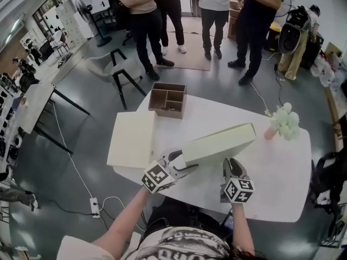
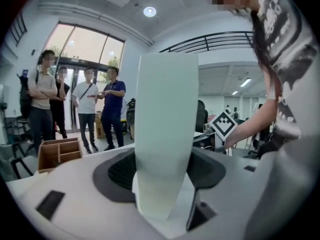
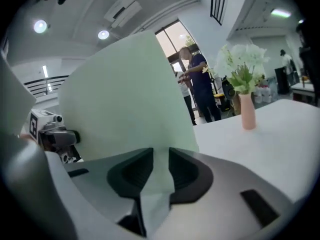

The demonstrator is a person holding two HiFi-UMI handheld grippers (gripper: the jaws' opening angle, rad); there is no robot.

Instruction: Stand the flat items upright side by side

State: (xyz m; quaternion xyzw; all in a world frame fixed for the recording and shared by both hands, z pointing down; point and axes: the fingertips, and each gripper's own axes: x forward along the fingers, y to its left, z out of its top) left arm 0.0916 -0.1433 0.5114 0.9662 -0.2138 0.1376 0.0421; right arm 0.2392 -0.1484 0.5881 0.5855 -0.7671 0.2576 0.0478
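A: Your left gripper [image 1: 184,164] has the pale green box [image 1: 219,143] by its near short end. In the left gripper view the fingers [image 2: 117,174] stand fairly wide and are clamped on the box's [image 2: 167,124] full thickness.

B: Your right gripper [image 1: 232,169] is on the same box, at its lower long side. Those fingers [image 3: 130,176] are nearly together and pinch a thin edge of it [image 3: 125,99].

A: The box is tipped up on its long side over the desk [image 1: 260,183], slanting from your left gripper towards the vase [image 1: 283,122]. Whether it touches the desk, I cannot tell.

B: The cream box [image 1: 132,140] lies flat at the desk's left edge, near the wooden tray [image 1: 168,99].

A: For print, you have black-and-white square markers [image 1: 158,176] on each gripper's cube. The green box's faces are plain.
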